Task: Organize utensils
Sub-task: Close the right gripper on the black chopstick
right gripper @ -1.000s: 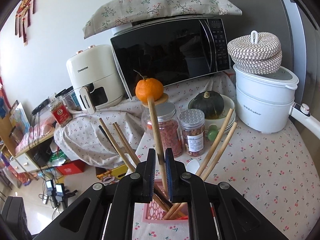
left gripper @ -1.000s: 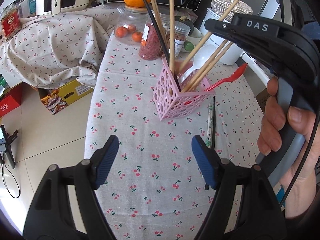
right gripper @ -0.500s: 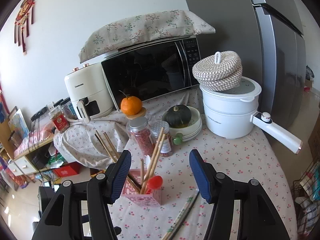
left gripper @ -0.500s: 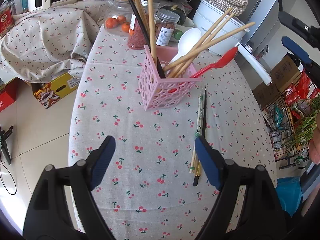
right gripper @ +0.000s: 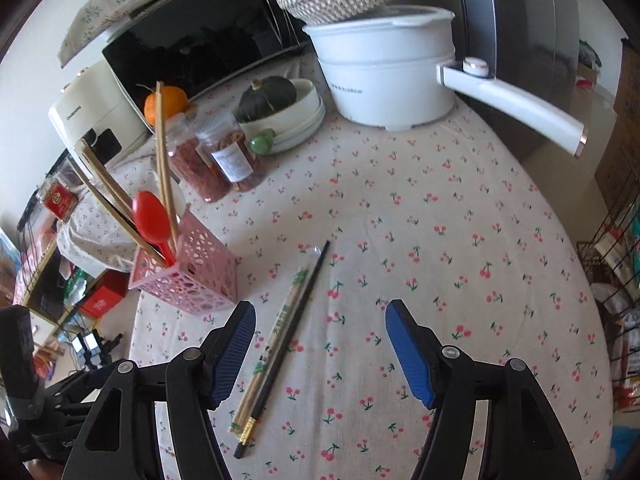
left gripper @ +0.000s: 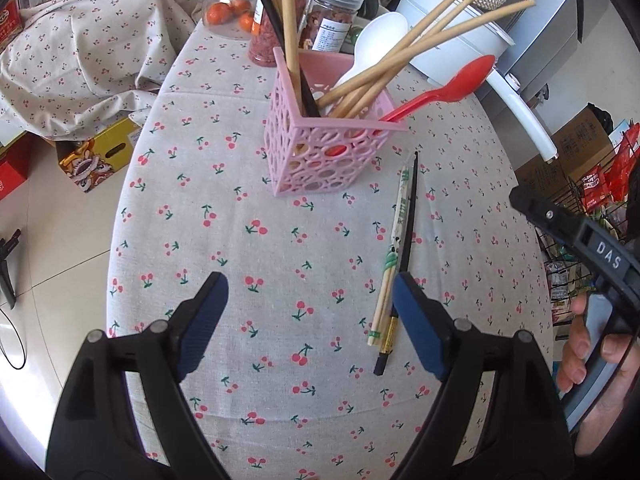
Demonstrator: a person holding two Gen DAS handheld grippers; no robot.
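A pink perforated utensil holder (left gripper: 324, 148) (right gripper: 184, 272) stands on the cherry-print tablecloth. It holds several wooden chopsticks (left gripper: 404, 68), a black chopstick, a white spoon (left gripper: 376, 40) and a red spoon (left gripper: 452, 88) (right gripper: 152, 220). A wrapped chopstick pair (left gripper: 394, 248) (right gripper: 276, 336) and a black chopstick (left gripper: 406, 240) (right gripper: 288, 340) lie flat on the cloth right of the holder. My left gripper (left gripper: 308, 320) is open and empty, low over the cloth near their ends. My right gripper (right gripper: 320, 344) is open and empty above them.
At the back stand jars (right gripper: 224, 156), a glass dome with oranges (left gripper: 228, 12), a bowl with a squash (right gripper: 280, 108), a white pot with a long handle (right gripper: 392, 72), a microwave (right gripper: 200, 40) and an air fryer. The table edge drops to the floor at left, and a wire rack (left gripper: 600, 184) stands at right.
My right gripper let go of a wooden chopstick in the holder, opened, drew back and lowered over the loose chopsticks. My left gripper moved closer over the table.
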